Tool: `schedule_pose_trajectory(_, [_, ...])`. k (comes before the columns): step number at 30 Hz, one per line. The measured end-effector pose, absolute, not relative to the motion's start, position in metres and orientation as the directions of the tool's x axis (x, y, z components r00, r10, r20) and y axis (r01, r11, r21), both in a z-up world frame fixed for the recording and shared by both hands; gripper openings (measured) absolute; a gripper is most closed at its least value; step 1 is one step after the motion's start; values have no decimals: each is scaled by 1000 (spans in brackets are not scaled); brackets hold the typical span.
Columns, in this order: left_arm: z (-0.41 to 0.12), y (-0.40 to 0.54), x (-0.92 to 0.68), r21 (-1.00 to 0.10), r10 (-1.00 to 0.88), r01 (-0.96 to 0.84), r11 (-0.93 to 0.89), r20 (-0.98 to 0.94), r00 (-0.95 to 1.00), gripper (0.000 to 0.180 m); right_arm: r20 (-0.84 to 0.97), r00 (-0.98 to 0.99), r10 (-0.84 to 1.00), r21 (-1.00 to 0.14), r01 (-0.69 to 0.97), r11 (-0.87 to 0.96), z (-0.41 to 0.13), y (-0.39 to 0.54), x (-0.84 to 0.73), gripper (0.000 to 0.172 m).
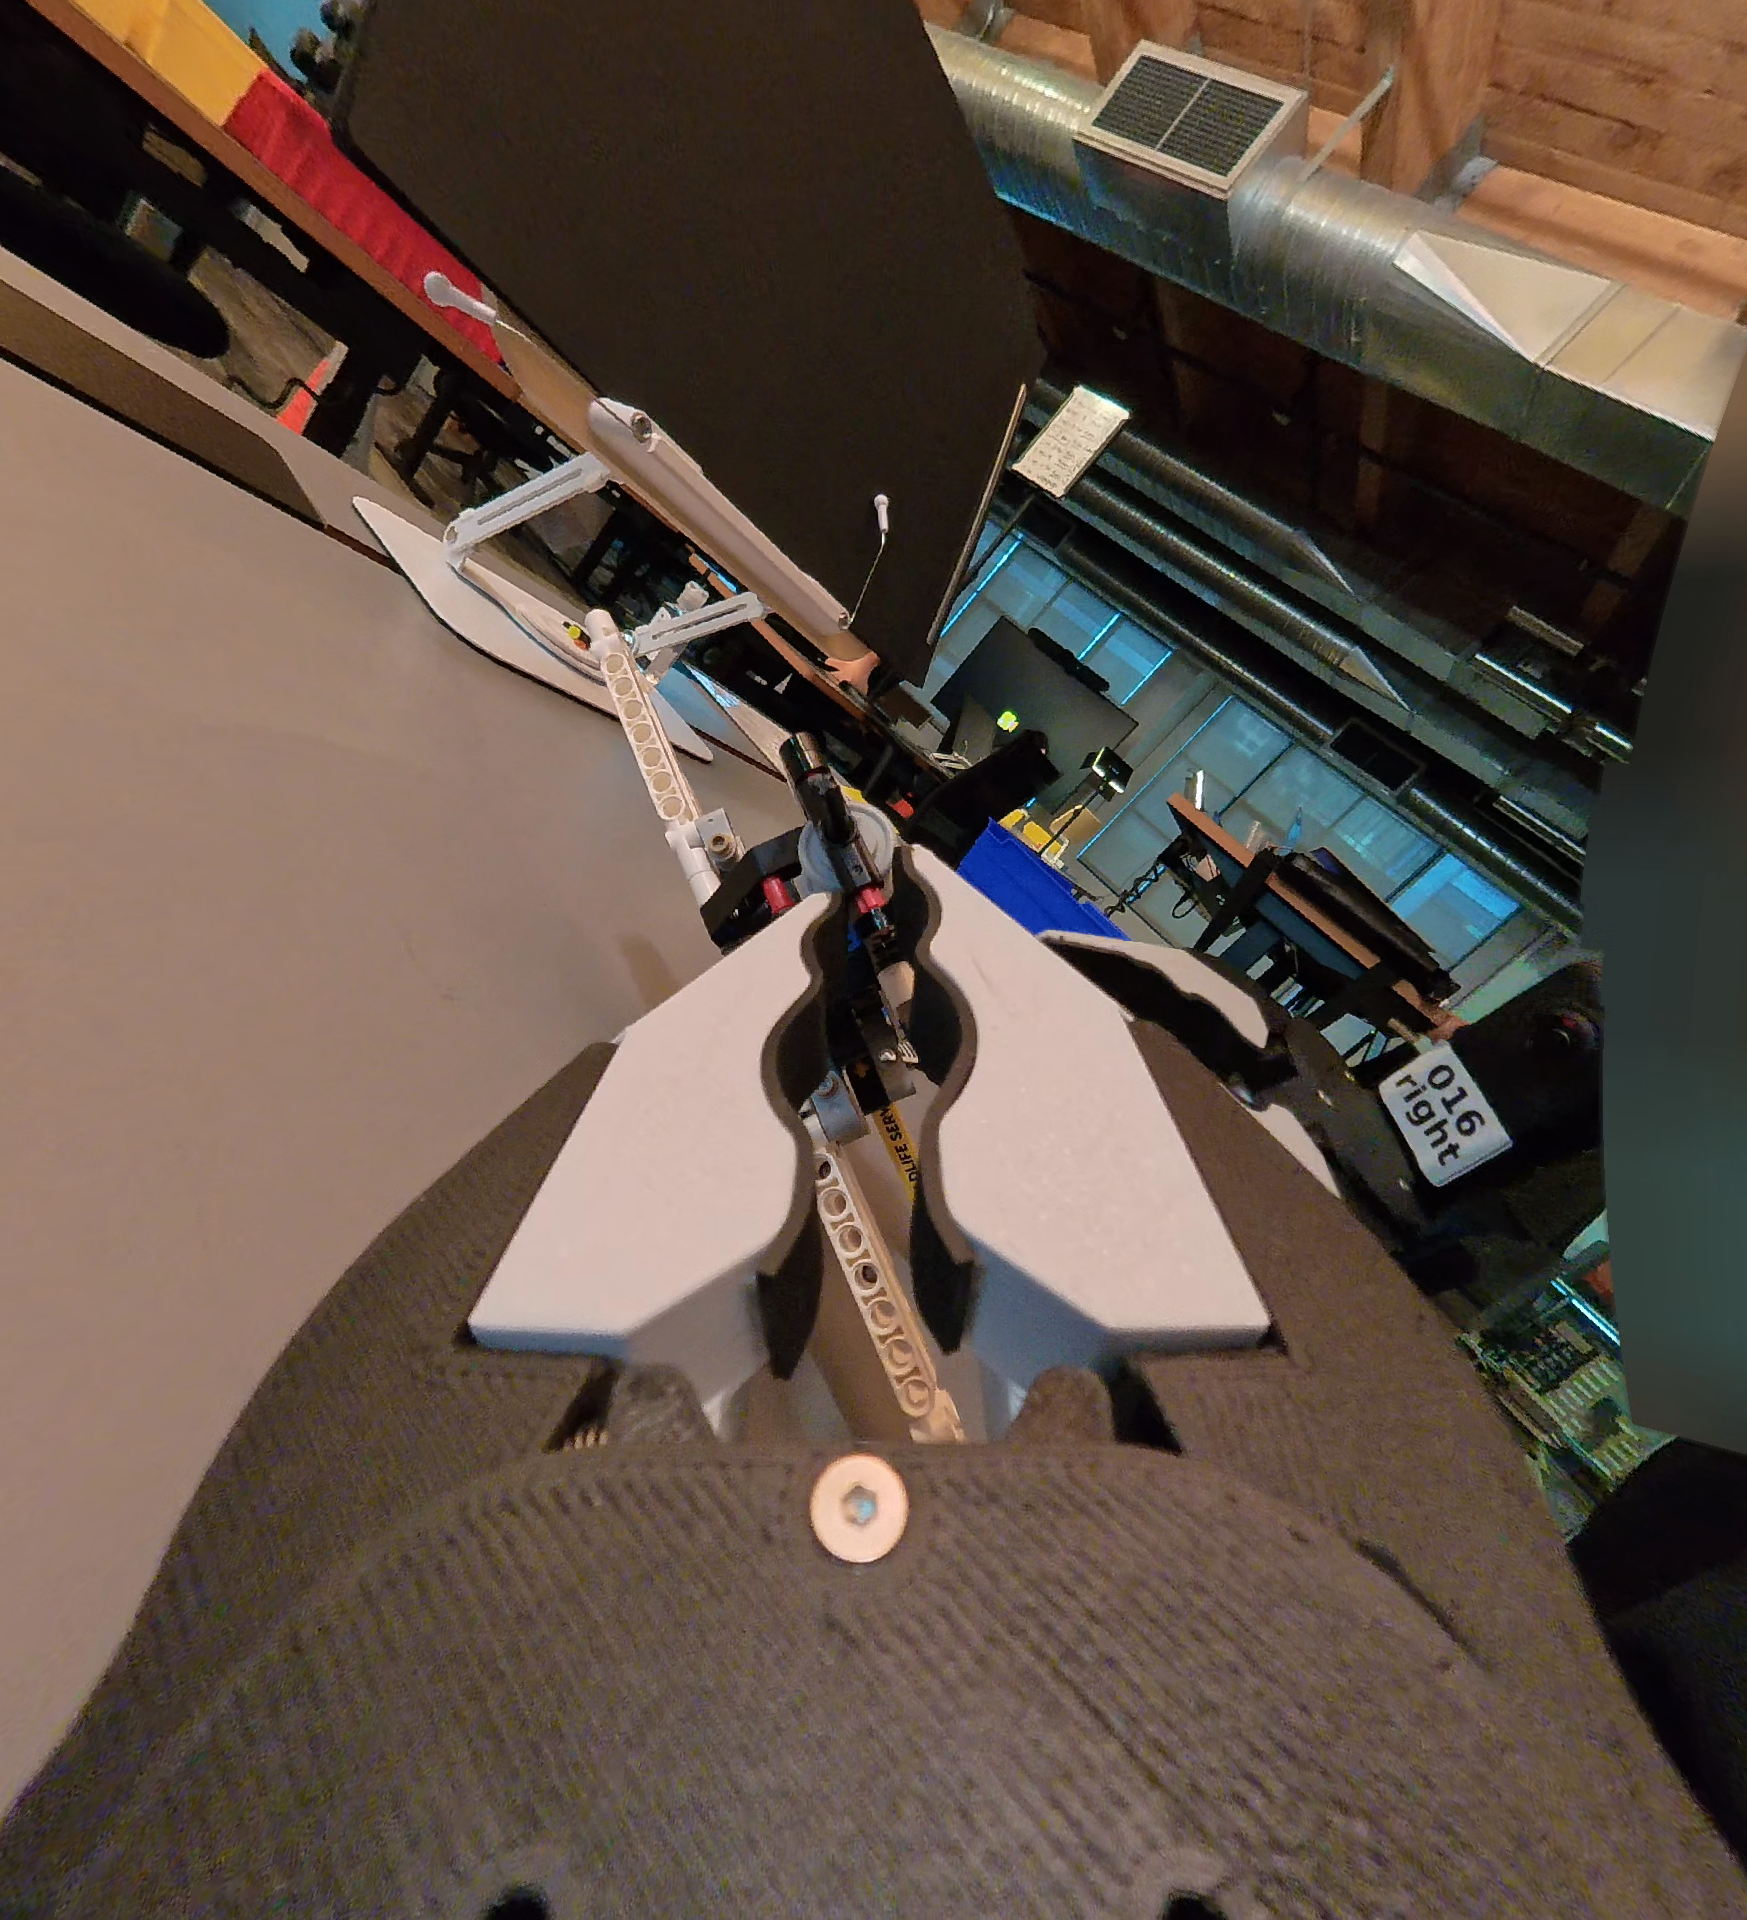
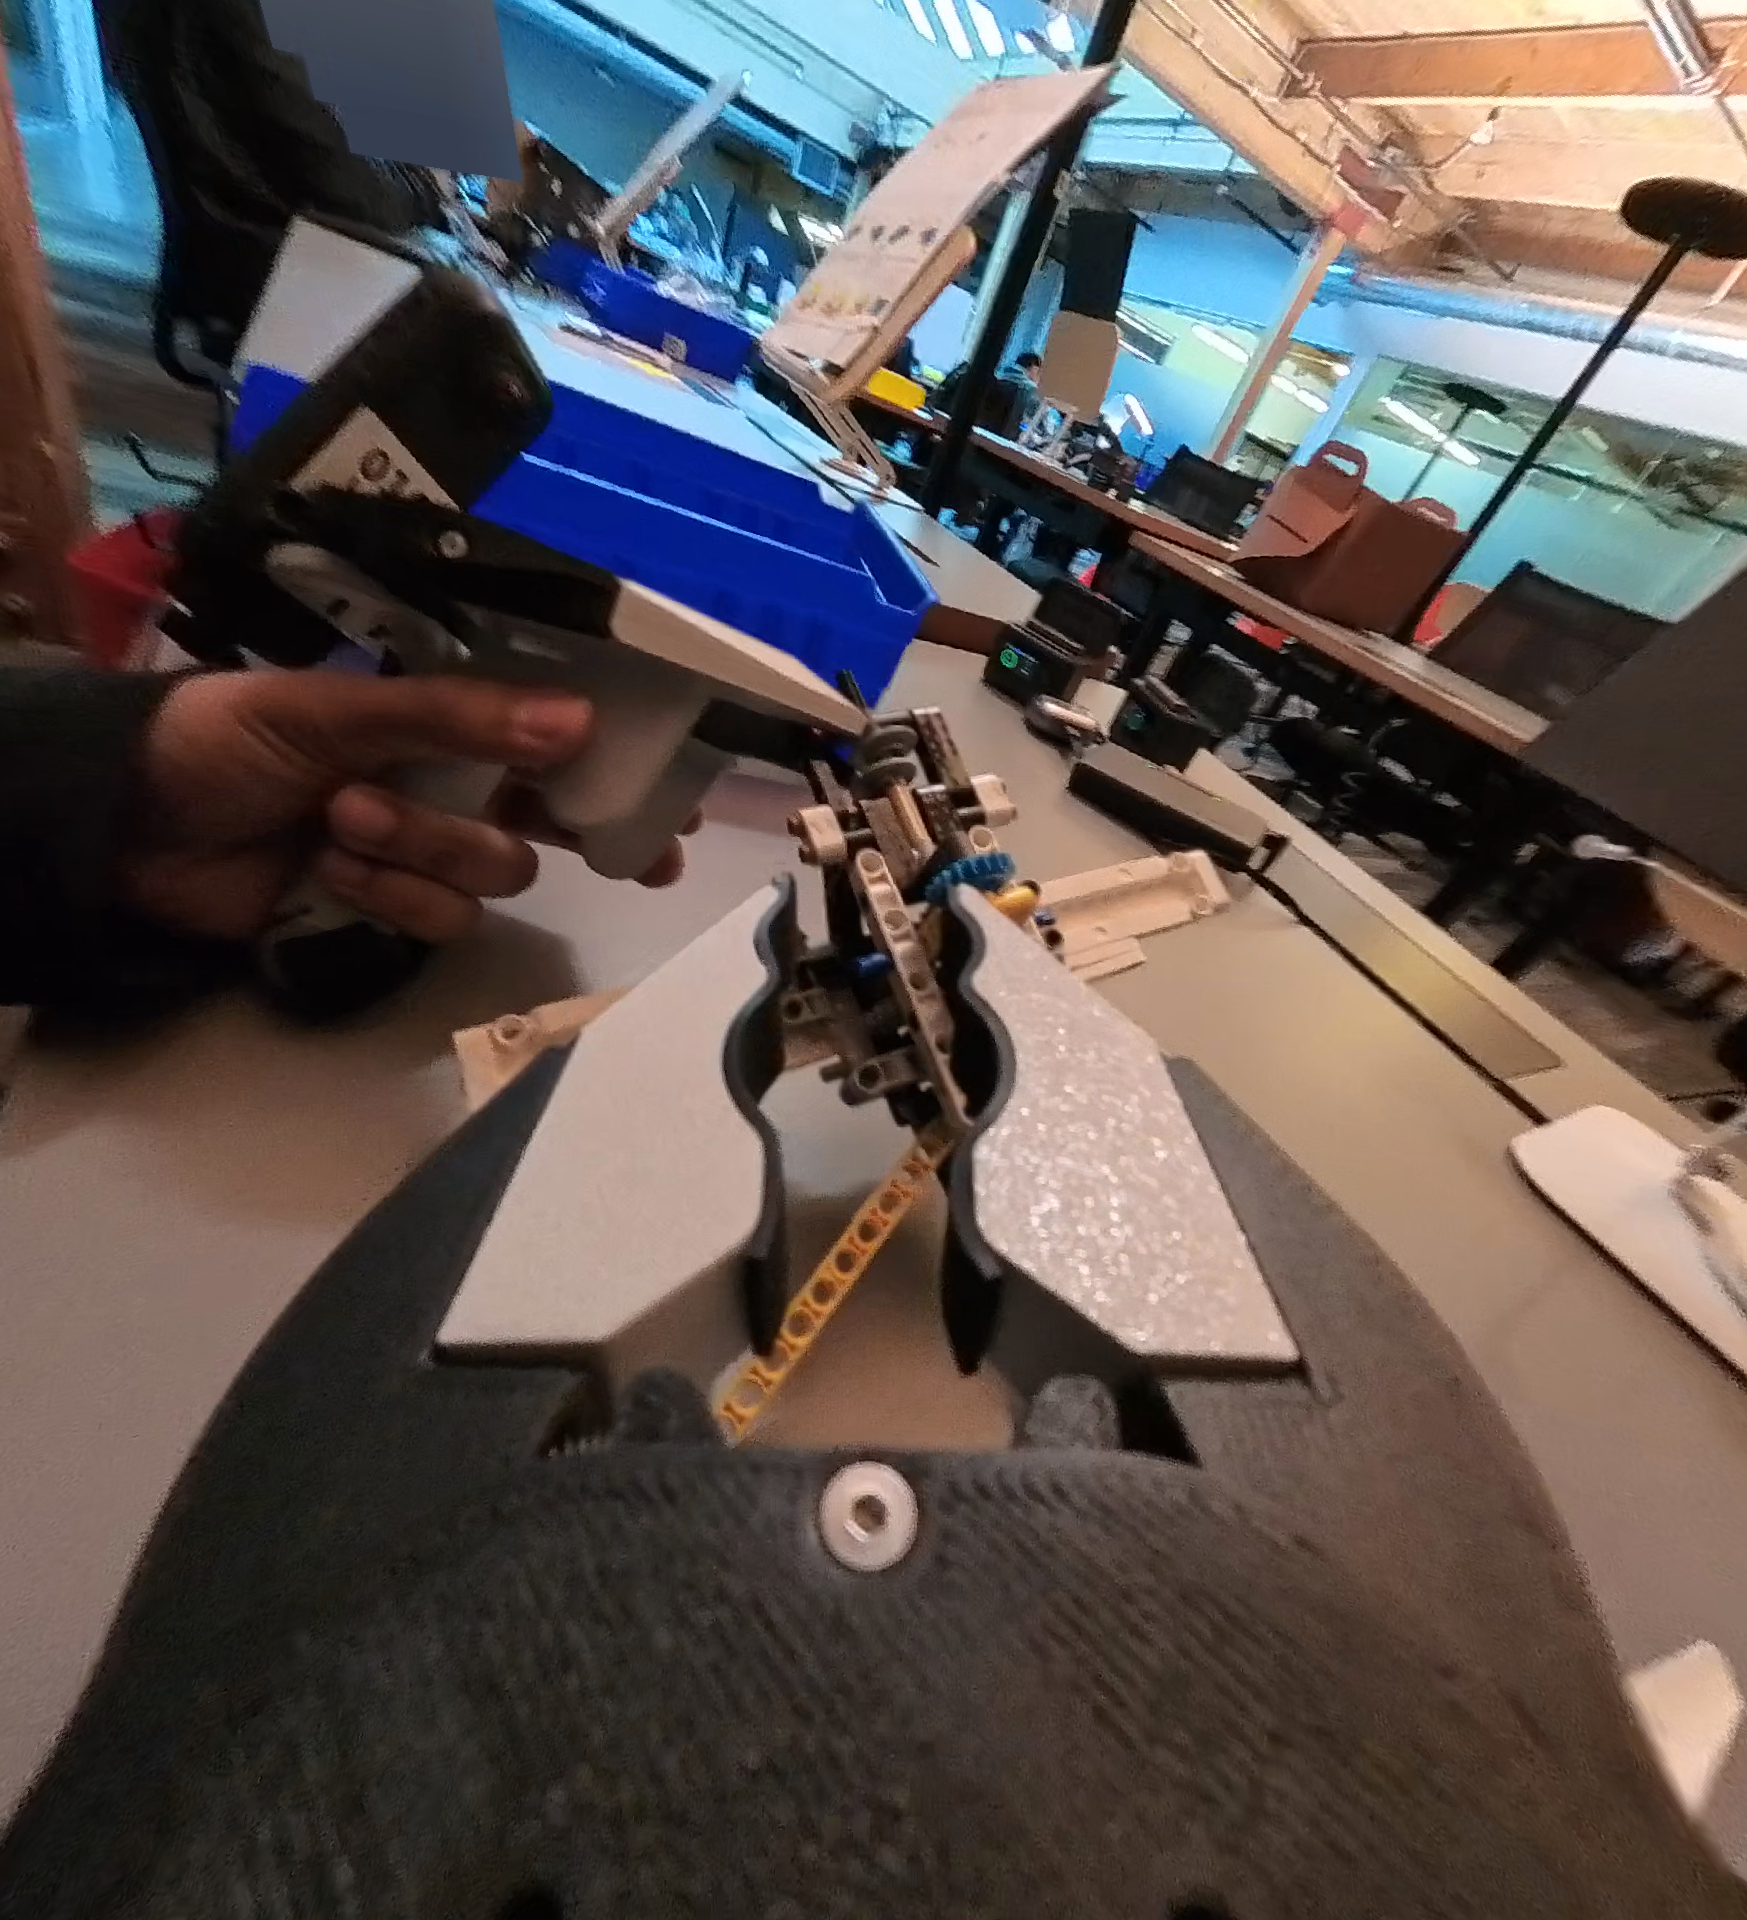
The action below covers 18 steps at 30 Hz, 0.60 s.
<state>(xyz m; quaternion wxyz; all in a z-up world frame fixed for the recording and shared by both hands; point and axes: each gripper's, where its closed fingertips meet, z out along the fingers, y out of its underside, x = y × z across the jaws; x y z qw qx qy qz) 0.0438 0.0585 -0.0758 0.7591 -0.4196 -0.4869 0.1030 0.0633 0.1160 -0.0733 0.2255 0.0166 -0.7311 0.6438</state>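
Bench (image 2: 225, 1195) surface lies grey, matte and bare toward nine o'clock in my left wrist view, while its far edge drops off toward one o'clock, where blue bins (image 1: 1035, 883) and other desks crowd the room under a silver duct (image 1: 1368, 239) and timber ceiling. My left gripper (image 1: 864, 914) has its pale, angular fingers (image 1: 703, 1091) pinching a black axle and frame of the brick-built assembly (image 2: 900, 883), a lattice of white perforated beams, black frames, red pins and a blue gear. From the right wrist view that assembly stands between my right gripper (image 2: 869, 914) fingers (image 2: 1066, 1122), which are spread; the right one sits against a white beam, the left one shows a gap. A yellow perforated beam (image 2: 838, 1268) trails back at six o'clock. A hand (image 2: 329, 790) grips the left tool's handle at nine o'clock. Loose white plastic pieces (image 2: 1139, 894) lie on the bench at two o'clock.
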Motion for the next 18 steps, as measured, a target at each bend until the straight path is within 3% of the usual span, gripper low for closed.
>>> schedule_pose_trajectory(10, [-73,62,47,-739,546,251,625,644,536,6,291,-907,304,-955,-258,143,-70,136,43,29])
schedule_pose_trajectory(15, [-72,63,48,-740,541,252,623,641,544,6,240,-953,185,-968,-221,119,-70,148,48,14])
schedule_pose_trajectory(18, [-73,64,47,-739,540,259,622,645,541,6,285,-958,31,-954,-281,105,-56,147,54,11])
